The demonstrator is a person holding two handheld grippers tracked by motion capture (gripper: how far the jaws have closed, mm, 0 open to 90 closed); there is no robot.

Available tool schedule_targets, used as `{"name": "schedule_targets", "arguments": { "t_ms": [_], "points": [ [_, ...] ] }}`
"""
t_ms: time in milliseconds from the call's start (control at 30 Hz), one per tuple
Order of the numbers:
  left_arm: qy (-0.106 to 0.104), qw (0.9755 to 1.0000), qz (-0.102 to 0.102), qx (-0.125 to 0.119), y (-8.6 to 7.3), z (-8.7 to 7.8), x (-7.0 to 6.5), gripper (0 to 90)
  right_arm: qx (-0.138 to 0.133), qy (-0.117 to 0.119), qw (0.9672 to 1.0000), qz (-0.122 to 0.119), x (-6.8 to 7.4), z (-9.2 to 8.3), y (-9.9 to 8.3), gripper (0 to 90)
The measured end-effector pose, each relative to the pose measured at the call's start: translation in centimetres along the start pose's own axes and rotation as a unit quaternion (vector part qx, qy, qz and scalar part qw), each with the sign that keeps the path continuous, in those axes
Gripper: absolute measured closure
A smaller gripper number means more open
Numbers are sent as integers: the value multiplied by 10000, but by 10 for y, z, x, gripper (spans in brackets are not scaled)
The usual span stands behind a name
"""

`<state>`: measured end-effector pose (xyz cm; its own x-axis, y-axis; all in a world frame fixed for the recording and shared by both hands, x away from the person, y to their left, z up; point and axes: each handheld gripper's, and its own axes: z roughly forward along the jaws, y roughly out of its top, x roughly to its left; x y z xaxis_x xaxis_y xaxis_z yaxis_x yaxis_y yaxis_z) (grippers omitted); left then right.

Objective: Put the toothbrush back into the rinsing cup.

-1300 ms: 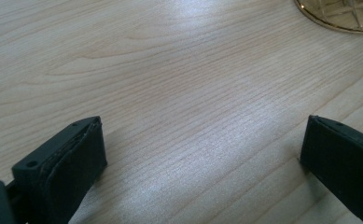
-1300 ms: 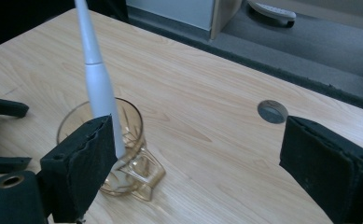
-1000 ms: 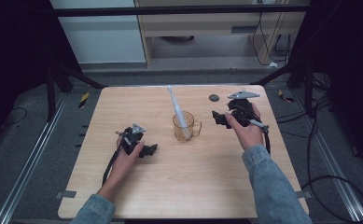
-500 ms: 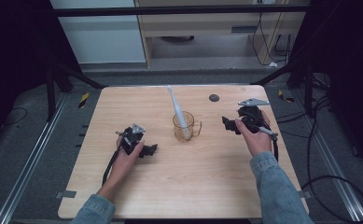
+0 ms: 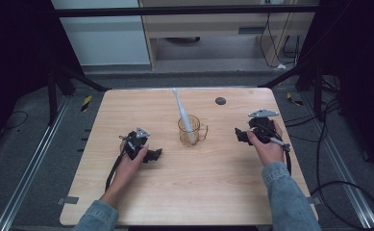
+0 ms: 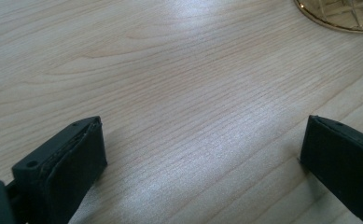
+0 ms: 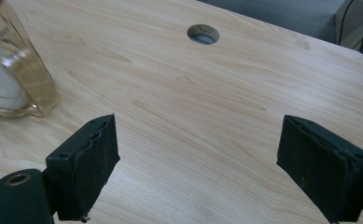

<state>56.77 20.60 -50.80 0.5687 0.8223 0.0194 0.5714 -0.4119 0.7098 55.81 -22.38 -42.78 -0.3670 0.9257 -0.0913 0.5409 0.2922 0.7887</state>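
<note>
The left gripper has its jaws spread wide with nothing between them, only bare wood of the bench showing in the gap; it sits low on the bench, and the amber base of the mug lies just past it toward the far right of the left gripper view. The right gripper also stands released, jaws wide apart and empty over the wood, with the mug off beyond its left jaw and a round hole in the bench further ahead. From above, the left gripper rests in the person's left hand to the left of the mug, and the right gripper sits in the right hand to the mug's right, both near it but apart from it. The mug stands upright at the middle of the bench, a white toothbrush leaning in it with its top slanted toward the far edge
</note>
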Motion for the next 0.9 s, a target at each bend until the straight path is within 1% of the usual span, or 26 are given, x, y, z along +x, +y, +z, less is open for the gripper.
{"name": "schedule_targets", "arguments": {
  "t_ms": [100,200,300,500,800,900],
  "points": [
    [3,10000,-1,-2,0,0,0,0,36,5,10000,14,-3,5,-5,131],
    [-1,10000,-1,0,0,0,0,0,182,5,9998,-7,-5,11,-10,129],
    [4,10000,-2,-2,0,0,0,0,218,18,9998,39,-7,16,-15,135],
    [-1,10000,-3,-1,0,0,0,0,317,111,9993,189,-11,28,-24,135],
    [0,10000,-2,0,0,0,0,0,473,147,9982,331,-14,41,-32,139],
    [0,10000,-2,-1,0,0,0,0,453,130,9980,418,-17,45,-33,136]
  ]
}}
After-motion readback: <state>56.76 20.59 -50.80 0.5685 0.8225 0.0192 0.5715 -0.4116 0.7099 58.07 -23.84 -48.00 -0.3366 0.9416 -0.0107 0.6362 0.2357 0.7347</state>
